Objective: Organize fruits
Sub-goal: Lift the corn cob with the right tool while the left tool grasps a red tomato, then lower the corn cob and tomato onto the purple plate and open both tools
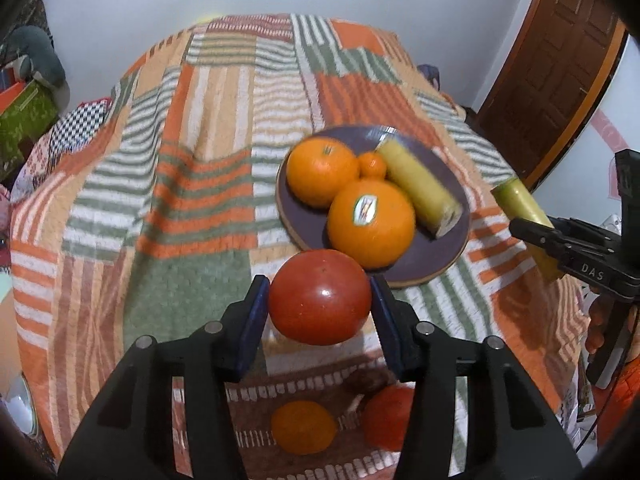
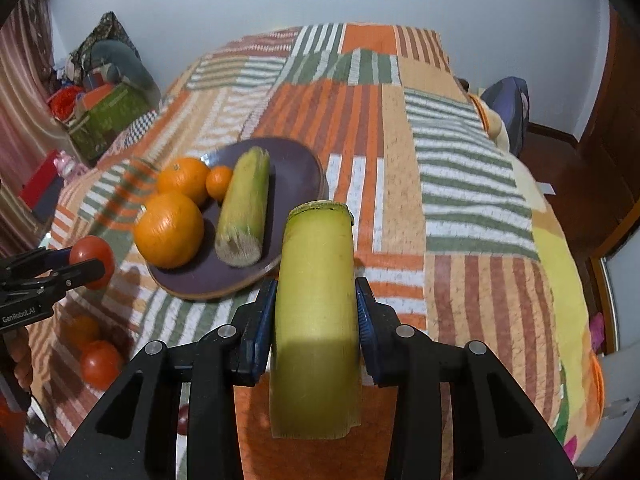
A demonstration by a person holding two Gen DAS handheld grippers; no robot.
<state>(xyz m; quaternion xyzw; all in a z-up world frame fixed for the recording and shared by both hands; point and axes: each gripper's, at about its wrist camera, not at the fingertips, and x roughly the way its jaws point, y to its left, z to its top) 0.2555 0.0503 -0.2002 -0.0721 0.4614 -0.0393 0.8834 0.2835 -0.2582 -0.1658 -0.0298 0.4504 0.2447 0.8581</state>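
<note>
Left gripper [image 1: 320, 300]: its 2 blue-padded fingers [image 1: 254, 316] are closed around a round, glossy red tomato [image 1: 320, 297], held in the air above the striped orange, green and white bedspread [image 1: 192, 184].
Right gripper [image 2: 316, 312]: its fingers [image 2: 262, 320] clamp the sides of a yellow-green cylinder of cut cane stalk [image 2: 316, 320], long axis running straight ahead along the fingers.
Plate: a round, dark purple plate [image 1: 436, 256] lies on the bed, ahead of both grippers.
Plate contents: 2 large oranges [image 1: 370, 224], 1 small orange [image 1: 373, 165] and a second cut stalk piece [image 1: 418, 188] lying lengthwise.
Key relation, left: the tomato hangs just short of the plate's near rim, with the stickered orange directly beyond it.
Key relation, right: the plate sits ahead and to the left of the held stalk; bare plate shows to the right of the lying stalk.
Nearer hand: the left appears closer to the plate.
Still loose: 1 orange fruit [image 1: 304, 426] and another red tomato [image 1: 388, 416] rest on the bed below the left gripper.
</note>
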